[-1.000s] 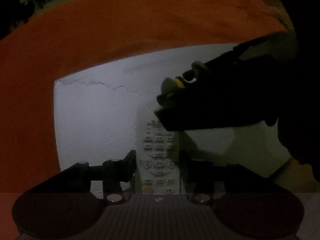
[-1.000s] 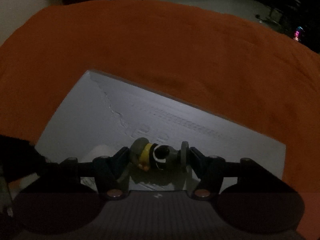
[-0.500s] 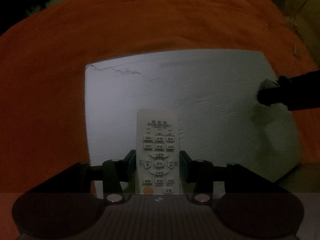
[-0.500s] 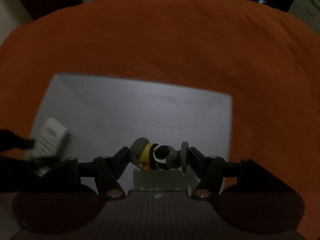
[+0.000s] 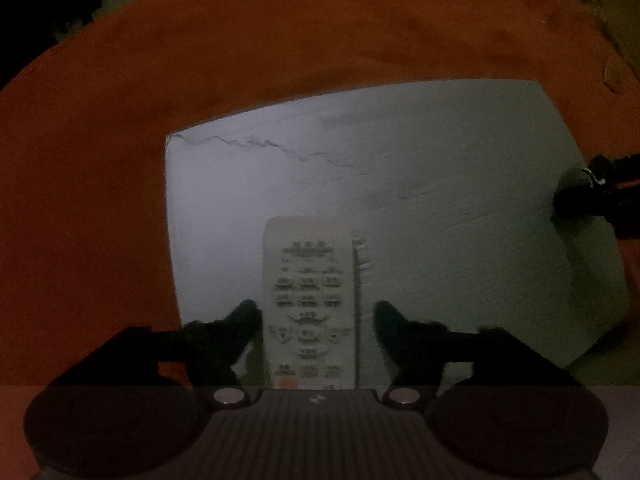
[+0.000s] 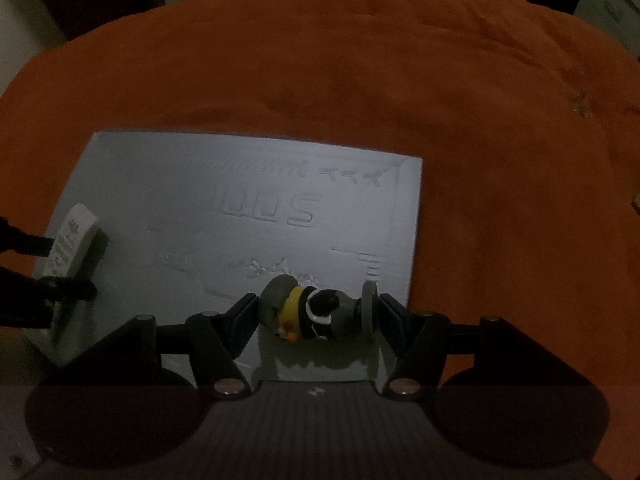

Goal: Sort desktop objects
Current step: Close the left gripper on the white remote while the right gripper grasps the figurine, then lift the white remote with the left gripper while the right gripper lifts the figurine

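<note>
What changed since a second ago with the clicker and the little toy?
The left gripper is opening and letting go of the white remote control on the white foam board. The right gripper carried the small grey-and-yellow toy figure away from the left one, towards the board's opposite edge. It still holds the toy.

The white board lies flat on the orange cloth; its far half is bare, only shallow embossed marks on it, so a gripper could pass there freely; the cloth around it on the far and right sides is open too; at the board's left edge the remote lies between the left gripper, whose jaws are opening, blocking that side; at the near right the right gripper holds a figurine over the board, closing off that corner.
</note>
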`<action>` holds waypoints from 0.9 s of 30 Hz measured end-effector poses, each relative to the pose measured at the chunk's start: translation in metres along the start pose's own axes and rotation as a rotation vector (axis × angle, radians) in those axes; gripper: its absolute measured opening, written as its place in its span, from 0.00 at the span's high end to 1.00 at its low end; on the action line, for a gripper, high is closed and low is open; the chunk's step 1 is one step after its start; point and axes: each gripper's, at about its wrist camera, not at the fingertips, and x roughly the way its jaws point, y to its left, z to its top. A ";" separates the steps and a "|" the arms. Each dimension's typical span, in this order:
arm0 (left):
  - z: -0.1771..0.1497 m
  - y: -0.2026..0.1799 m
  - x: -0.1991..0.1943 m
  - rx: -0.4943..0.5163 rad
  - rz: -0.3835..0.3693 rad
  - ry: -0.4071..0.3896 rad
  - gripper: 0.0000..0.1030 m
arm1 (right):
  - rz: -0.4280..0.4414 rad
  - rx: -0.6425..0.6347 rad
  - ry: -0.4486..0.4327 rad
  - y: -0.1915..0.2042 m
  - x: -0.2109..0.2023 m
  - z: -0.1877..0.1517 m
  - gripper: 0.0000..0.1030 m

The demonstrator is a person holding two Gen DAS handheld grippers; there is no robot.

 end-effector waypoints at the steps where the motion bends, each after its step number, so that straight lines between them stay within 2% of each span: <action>1: 0.000 -0.001 0.000 0.011 -0.001 0.026 0.44 | -0.002 -0.001 0.001 0.001 -0.001 0.000 0.35; 3: -0.003 -0.003 -0.002 0.037 0.007 0.067 0.33 | -0.006 -0.006 -0.001 0.002 -0.001 -0.001 0.35; 6: -0.012 -0.008 -0.005 0.079 0.047 0.037 0.33 | -0.006 -0.008 -0.006 0.002 0.000 -0.002 0.35; 8: -0.014 -0.006 -0.006 0.056 0.021 0.018 0.38 | -0.006 -0.007 -0.007 0.001 0.000 -0.001 0.35; 9: -0.008 -0.001 -0.002 0.033 0.003 0.009 0.56 | -0.008 -0.008 -0.008 0.002 0.001 -0.002 0.35; 10: -0.005 0.003 -0.001 0.005 -0.014 -0.006 0.61 | -0.011 -0.013 -0.011 0.003 0.001 -0.002 0.35; 16: -0.006 0.004 -0.013 0.001 -0.026 -0.046 0.61 | -0.015 -0.038 -0.020 0.007 0.000 -0.005 0.35; 21: -0.002 0.009 -0.013 -0.049 -0.025 -0.057 0.61 | -0.003 -0.032 -0.018 0.004 -0.004 -0.005 0.35; 27: -0.001 0.001 -0.003 -0.036 0.038 0.003 0.59 | -0.004 -0.077 -0.009 0.011 -0.005 -0.009 0.35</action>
